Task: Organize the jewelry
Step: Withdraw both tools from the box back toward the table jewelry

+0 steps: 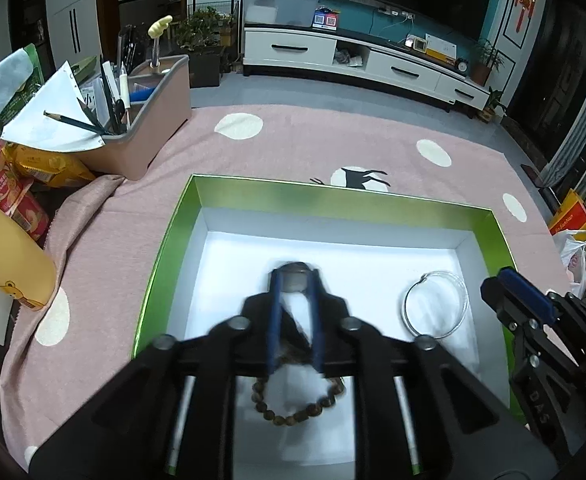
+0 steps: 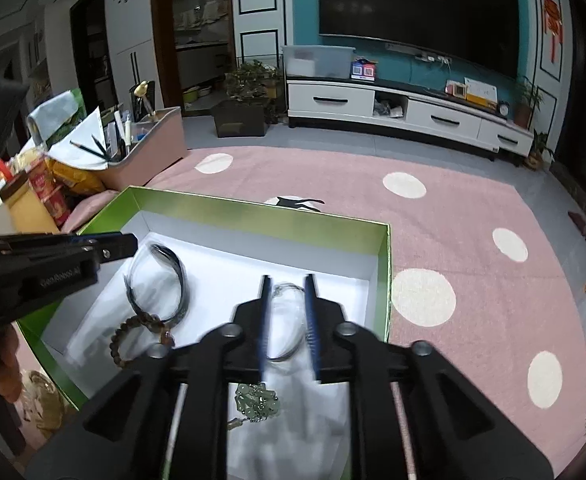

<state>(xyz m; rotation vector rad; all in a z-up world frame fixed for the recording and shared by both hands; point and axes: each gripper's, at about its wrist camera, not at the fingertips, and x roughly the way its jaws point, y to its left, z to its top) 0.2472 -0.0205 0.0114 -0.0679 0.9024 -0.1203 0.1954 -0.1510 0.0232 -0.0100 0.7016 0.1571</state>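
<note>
Both tools hang over the green-rimmed box [image 1: 161,248], which sits on a pink dotted cloth [image 1: 293,144] and gathers the jewelry on its white floor, easy to reach from above. The left hand-held gripper [image 1: 295,280] points down into it with its blue fingers a little apart, nothing between the pads; a dark blur sits right at the tips, and I cannot tell whether they touch it. Just under it lies the brown bead bracelet [image 1: 297,412]. To the right sits the silver bangle [image 1: 435,304], lying flat.

Over on the right wrist view, the right hand-held gripper [image 2: 287,280] frames that bangle, jaws parted, no visible pinch. This view alone shows the dark cord loop [image 2: 169,280] overlapping the beads, plus a green bead piece [image 2: 257,400] near the front. The left view alone shows the pen-filled organizer [image 1: 149,120] clearly.
</note>
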